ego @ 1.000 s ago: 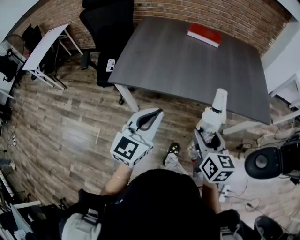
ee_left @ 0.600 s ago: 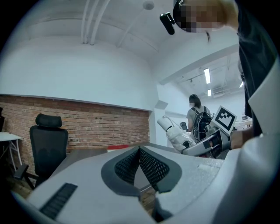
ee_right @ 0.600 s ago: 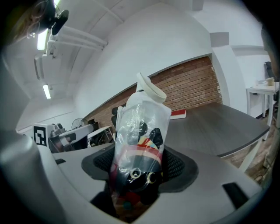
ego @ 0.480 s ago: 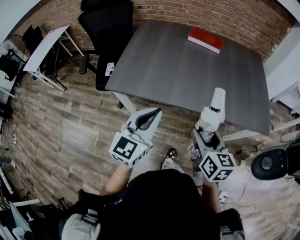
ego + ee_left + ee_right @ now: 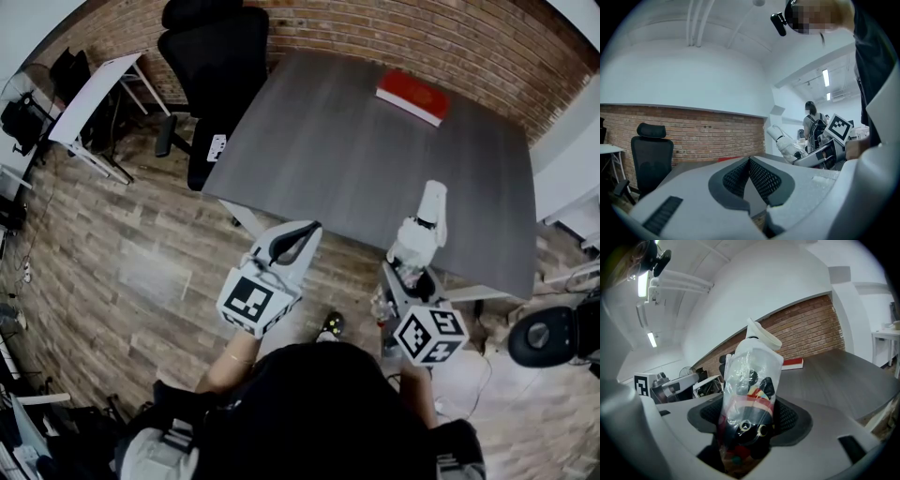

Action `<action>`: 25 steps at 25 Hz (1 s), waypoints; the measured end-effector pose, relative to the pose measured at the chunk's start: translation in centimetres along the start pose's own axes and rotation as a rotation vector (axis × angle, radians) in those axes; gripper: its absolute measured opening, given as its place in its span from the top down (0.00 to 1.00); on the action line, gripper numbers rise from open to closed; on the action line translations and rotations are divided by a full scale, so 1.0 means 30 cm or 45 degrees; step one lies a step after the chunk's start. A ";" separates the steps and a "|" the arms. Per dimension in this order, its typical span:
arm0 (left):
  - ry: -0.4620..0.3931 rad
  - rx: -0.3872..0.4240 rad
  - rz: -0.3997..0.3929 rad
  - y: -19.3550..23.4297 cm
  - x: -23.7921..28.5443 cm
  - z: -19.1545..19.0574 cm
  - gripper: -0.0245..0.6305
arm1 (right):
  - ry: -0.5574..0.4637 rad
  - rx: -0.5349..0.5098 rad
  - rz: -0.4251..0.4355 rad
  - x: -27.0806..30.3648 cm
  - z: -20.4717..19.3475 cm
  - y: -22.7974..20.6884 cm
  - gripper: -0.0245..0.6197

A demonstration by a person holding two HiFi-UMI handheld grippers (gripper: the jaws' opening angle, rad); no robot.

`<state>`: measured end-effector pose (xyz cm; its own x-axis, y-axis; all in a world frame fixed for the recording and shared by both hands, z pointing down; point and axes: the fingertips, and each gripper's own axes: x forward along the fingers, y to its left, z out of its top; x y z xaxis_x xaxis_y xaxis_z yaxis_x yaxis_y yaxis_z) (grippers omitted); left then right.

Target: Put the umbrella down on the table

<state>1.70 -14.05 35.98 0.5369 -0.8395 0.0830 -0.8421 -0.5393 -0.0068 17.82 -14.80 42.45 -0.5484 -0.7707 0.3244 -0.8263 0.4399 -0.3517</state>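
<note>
Table [image 5: 356, 141] nearer; right hand-held gripper [image 5: 412, 277] tight on umbrella [image 5: 424, 230], left hand-held gripper [image 5: 307, 230] closed, empty.

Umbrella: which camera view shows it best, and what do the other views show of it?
The right gripper view: the umbrella fills the centre, plastic-wrapped, gripped in the right tool. The head view shows it small from above; the left gripper view shows only its distant white end.
</note>
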 end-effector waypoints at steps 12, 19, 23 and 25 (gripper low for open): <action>0.060 0.024 0.050 0.059 0.113 -0.007 0.96 | 0.039 0.010 0.048 0.125 0.056 -0.102 0.51; 0.063 0.005 0.020 0.123 0.179 -0.035 0.96 | 0.045 0.010 0.025 0.192 0.068 -0.115 0.51; 0.043 0.003 -0.044 0.160 0.286 -0.022 0.96 | 0.043 0.014 -0.024 0.241 0.107 -0.159 0.51; 0.034 0.002 -0.077 0.184 0.346 -0.008 0.96 | 0.033 0.023 -0.050 0.269 0.140 -0.182 0.51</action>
<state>2.62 -25.72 37.04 0.5853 -0.8033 0.1100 -0.8081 -0.5891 -0.0024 18.43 -25.37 43.30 -0.5190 -0.7748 0.3610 -0.8449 0.4009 -0.3541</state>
